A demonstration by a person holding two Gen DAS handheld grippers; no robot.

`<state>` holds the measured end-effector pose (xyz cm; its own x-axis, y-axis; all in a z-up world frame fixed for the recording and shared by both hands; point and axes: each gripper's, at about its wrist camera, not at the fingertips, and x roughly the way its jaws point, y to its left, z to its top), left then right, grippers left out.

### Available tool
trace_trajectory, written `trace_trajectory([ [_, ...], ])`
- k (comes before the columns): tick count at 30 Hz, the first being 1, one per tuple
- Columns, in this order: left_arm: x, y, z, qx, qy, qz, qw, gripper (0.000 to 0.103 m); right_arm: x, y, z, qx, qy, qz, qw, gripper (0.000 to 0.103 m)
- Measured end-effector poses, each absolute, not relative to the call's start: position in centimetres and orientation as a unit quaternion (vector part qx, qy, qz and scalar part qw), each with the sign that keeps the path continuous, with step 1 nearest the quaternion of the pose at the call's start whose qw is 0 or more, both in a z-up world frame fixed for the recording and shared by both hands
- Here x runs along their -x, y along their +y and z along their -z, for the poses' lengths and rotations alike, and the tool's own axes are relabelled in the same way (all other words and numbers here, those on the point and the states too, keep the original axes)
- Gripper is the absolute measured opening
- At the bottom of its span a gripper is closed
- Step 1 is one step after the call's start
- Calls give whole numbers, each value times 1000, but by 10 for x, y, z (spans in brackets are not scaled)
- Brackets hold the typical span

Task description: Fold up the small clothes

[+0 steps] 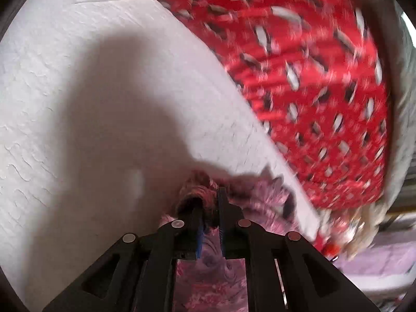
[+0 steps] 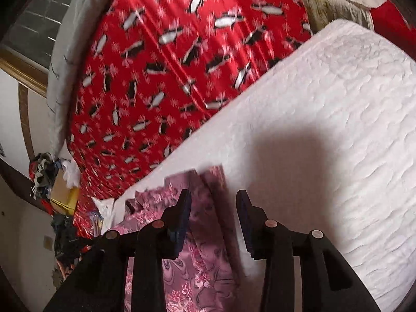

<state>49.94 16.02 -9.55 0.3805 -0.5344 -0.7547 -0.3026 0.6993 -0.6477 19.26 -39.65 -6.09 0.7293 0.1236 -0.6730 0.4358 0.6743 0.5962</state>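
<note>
Garment: pink-and-maroon floral cloth [image 1: 205, 273] at the bottom centre of the left wrist view, running up between the gripper's fingers into a bunched knot; in the right wrist view the same floral cloth [image 2: 200, 254] lies at the lower centre, its folded top edge just above the finger tips
Garment support: it rests on a white quilted pad [image 1: 78, 104], which fills the left and middle of the left view and the right half of the right view [image 2: 338, 130]
Left gripper: left gripper [image 1: 209, 213] at bottom centre, fingers drawn close together and pinching the bunched part of the floral cloth between the blue pads
Right gripper: right gripper [image 2: 213, 205] at bottom centre, fingers spread wide; the left finger [image 2: 182, 215] overlaps the floral cloth, the other one stands over the white pad, and nothing is held between them
Shadow: dark shadow [image 1: 124, 98] on the white pad above the left gripper; a similar one in the right view, centre right
Blanket: red blanket with black-and-white penguins [image 1: 312, 78] in the upper right of the left view, blurred; it borders the white pad and fills the upper left and centre of the right view [image 2: 169, 65]
Clutter: pile of mixed clothes and a yellow box [image 2: 62, 195] at the left edge of the right view, too small to tell apart
</note>
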Motion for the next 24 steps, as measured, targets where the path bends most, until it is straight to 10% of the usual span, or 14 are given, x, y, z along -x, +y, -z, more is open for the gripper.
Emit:
trace_trajectory([
  [14,-495,171,73,351,519,100,773,47,-235,-355,69,-307,406,81,857,52],
  [15,-484,170,80,334,536,97,769,46,-236,-354,68,-302,402,88,860,46],
  [16,-485,165,88,324,545,96,768,42,-236,-354,66,-298,400,94,862,14],
  [17,-485,158,92,316,547,99,769,22,-237,-357,62,-305,397,85,862,4],
  [18,-486,153,94,309,546,105,771,6,-235,-360,56,-316,381,78,865,4],
  [24,-493,139,103,274,527,66,802,2,-221,-396,48,-353,328,109,870,4],
])
